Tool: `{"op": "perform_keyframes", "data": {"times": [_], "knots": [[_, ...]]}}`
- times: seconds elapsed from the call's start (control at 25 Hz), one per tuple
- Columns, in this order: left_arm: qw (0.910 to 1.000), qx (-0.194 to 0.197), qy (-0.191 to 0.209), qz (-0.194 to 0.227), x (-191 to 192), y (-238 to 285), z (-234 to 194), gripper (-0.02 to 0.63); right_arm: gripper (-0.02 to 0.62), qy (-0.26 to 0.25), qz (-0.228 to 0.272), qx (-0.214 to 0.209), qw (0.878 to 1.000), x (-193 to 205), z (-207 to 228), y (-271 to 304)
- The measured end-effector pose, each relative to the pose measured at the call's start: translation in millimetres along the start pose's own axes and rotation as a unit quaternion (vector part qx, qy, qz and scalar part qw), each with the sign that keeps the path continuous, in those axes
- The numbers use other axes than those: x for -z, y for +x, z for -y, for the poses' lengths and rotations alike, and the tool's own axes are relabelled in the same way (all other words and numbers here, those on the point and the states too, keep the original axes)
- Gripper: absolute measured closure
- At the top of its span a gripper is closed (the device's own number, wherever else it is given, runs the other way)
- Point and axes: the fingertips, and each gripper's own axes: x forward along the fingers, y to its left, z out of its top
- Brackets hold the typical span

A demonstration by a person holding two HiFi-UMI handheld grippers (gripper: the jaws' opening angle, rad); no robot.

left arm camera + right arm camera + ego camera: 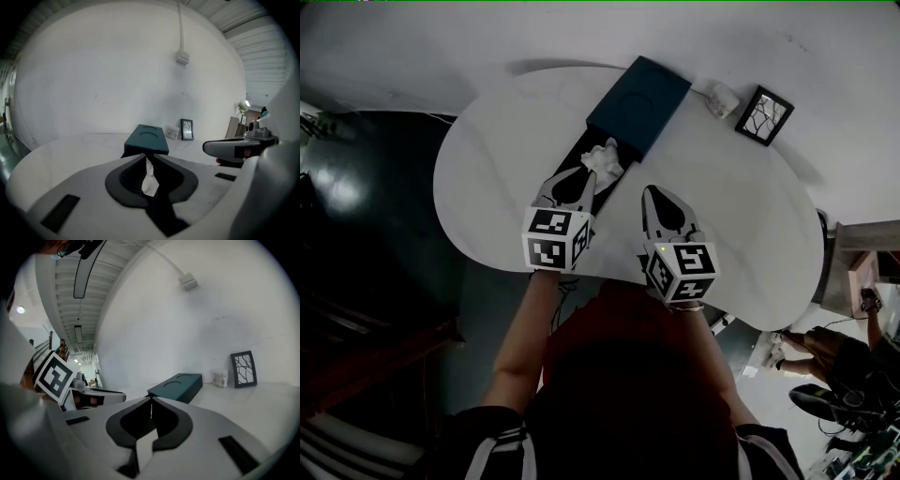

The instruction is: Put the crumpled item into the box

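Note:
A dark teal box [637,103] lies on the white round table [487,178], with a black inner part [578,153] sticking out toward me. My left gripper [594,172] is over that black part, shut on the crumpled white item [603,157], which bulges past its tips. The crumpled item [149,182] shows pinched between the jaws in the left gripper view, with the box [146,138] just beyond. My right gripper [650,191] hovers to the right of the box, shut with nothing in it. Its tips [151,400] point toward the box [178,386].
A black picture frame [764,115] and a small white container [722,98] stand at the table's far right by the wall. The frame [187,129] also shows behind the box. Another person [820,352] is on the floor at the lower right.

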Motion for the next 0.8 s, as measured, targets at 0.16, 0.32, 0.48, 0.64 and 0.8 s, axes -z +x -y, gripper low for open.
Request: {"op": "perform_keyframes", "data": {"times": [0.16, 0.32, 0.48, 0.64, 0.8], "knots": [[1.0000, -0.006, -0.002, 0.004, 0.8, -12.6, 0.4, 0.555, 0.580, -0.004, 0.003, -0.003, 1.000, -1.4, -6.5, -5.6], [0.9999, -0.012, -0.001, 0.011, 3.4, -24.6, 1.3, 0.565, 0.580, -0.009, 0.007, -0.003, 1.000, -1.3, -12.8, -10.9], [0.9996, -0.018, -0.001, 0.021, 4.9, -37.0, 2.7, 0.577, 0.580, -0.015, 0.014, -0.004, 1.000, -2.5, -19.7, -17.0], [0.9993, -0.023, -0.001, 0.028, 7.8, -49.8, 5.1, 0.581, 0.580, -0.024, 0.020, -0.005, 0.999, -3.0, -26.5, -24.5], [0.9990, -0.028, -0.002, 0.036, 10.3, -64.6, 8.2, 0.583, 0.580, -0.026, 0.025, -0.011, 0.999, -1.9, -33.9, -34.1]]}}
